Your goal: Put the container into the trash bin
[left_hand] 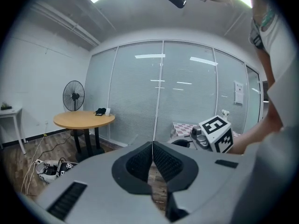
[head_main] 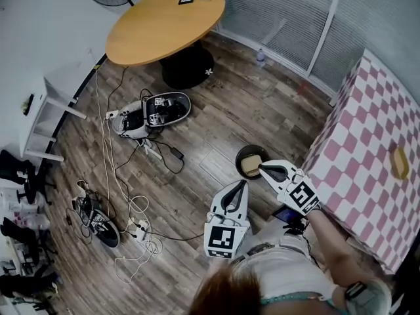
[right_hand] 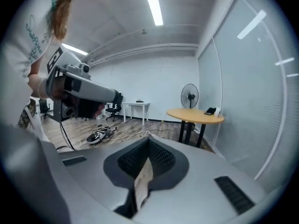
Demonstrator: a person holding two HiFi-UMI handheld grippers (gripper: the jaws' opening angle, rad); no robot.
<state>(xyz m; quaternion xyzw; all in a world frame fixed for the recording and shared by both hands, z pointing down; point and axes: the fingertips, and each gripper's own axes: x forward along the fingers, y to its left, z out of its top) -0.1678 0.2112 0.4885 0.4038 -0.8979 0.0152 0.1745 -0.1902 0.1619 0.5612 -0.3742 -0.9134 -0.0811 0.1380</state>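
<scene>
My left tongs (head_main: 240, 185) and right tongs (head_main: 263, 168) are both pressed fully together with nothing between them, side by side above the wooden floor (head_main: 197, 130). I see the tan container (head_main: 250, 167) lying inside the round dark trash bin (head_main: 239, 159), right under the right tongs' tips and near the checkered counter (head_main: 367, 130).

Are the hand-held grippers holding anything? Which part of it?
Nothing. The left hand-held gripper and right hand-held gripper are shut and empty; the container lies in the trash bin.

Office/mtg rm: glass partition walls (head_main: 275, 18) w/ blinds, round wooden table (head_main: 164, 21), pedestal fan (left_hand: 74, 96), office chairs (right_hand: 113, 108), cables (head_main: 108, 143) on wood floor (head_main: 216, 110).
</scene>
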